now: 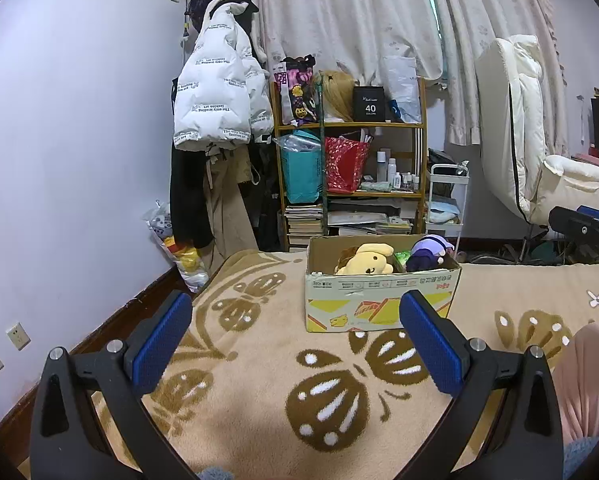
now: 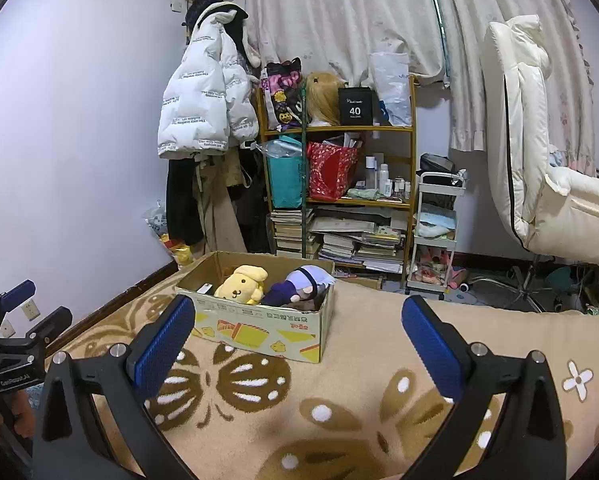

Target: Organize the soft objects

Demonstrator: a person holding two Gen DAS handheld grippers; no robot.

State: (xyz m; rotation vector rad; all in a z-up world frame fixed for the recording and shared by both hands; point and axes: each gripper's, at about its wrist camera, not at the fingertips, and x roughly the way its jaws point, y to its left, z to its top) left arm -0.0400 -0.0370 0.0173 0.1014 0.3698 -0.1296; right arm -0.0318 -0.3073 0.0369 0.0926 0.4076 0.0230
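Note:
A cardboard box [image 1: 379, 304] stands on the beige butterfly blanket [image 1: 267, 360]. Inside lie a yellow dog plush [image 1: 369, 260] and a purple plush doll [image 1: 429, 254]. The box also shows in the right wrist view [image 2: 259, 330], with the yellow plush [image 2: 241, 284] and the purple doll [image 2: 299, 284]. My left gripper [image 1: 295, 316] is open and empty, held above the blanket short of the box. My right gripper [image 2: 297, 320] is open and empty, a little right of the box. The left gripper also shows at the right wrist view's left edge [image 2: 23, 312].
A wooden shelf [image 1: 351, 176] with bags, bottles and books stands behind the bed. A white jacket [image 1: 219, 88] hangs on the wall at left. A white cart [image 1: 445, 200] and a white chair [image 1: 531, 136] stand at right. A pink cloth [image 1: 587, 384] lies at the right edge.

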